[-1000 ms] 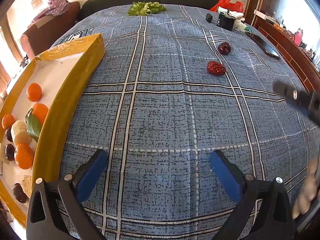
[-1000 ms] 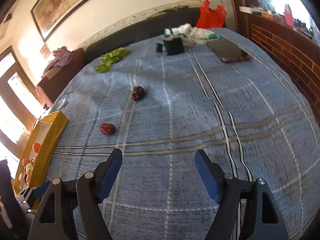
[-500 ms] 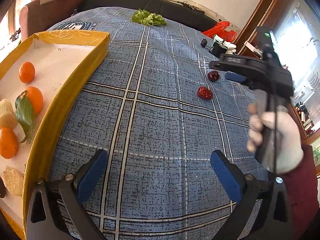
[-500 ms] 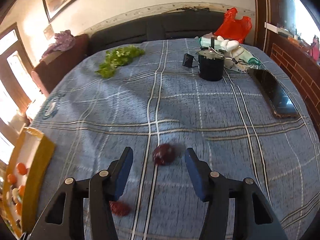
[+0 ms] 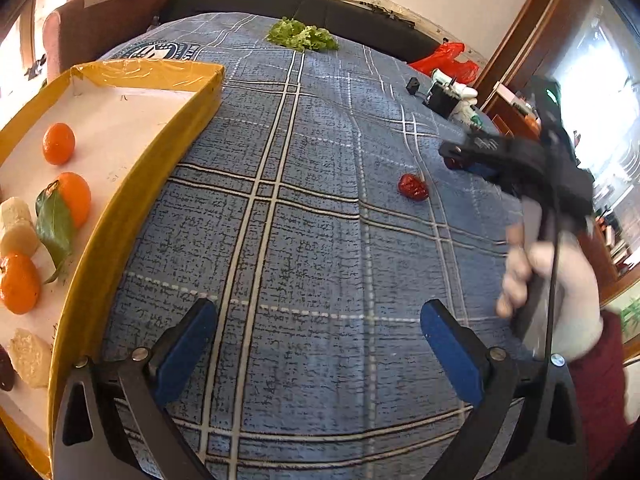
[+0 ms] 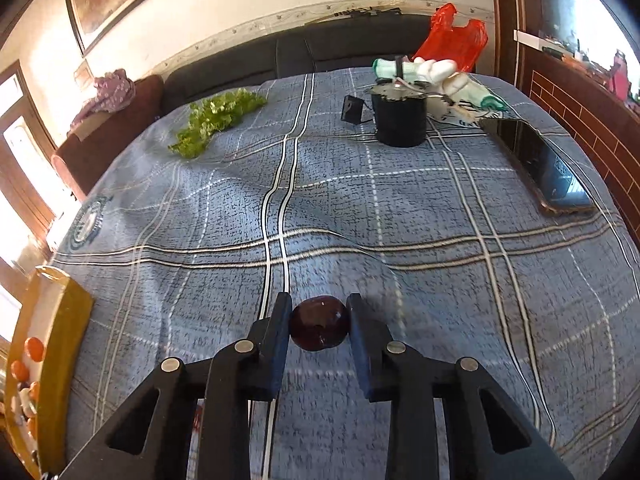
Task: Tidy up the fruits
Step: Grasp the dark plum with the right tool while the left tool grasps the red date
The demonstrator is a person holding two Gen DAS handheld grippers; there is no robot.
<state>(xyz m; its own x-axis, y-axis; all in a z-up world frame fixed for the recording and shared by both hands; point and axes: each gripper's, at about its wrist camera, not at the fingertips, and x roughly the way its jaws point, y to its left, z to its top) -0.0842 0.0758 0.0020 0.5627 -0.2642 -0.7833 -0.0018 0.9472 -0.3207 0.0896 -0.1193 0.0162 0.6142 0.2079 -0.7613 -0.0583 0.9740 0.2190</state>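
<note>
Your right gripper (image 6: 319,322) has just closed its blue pads on the dark red jujube (image 6: 319,323), which sits on the blue plaid cloth (image 6: 400,208) near the middle of the table. The fruit looks glossy, roundish and maroon, its slightly longer axis running across from pad to pad. Your left gripper (image 5: 320,338) hangs wide open over bare cloth, nothing between its pads. A brighter, wrinkled red jujube (image 5: 413,187) lies just beside your right gripper. The yellow tray (image 5: 132,204) holds the tangerines (image 5: 74,198).
</note>
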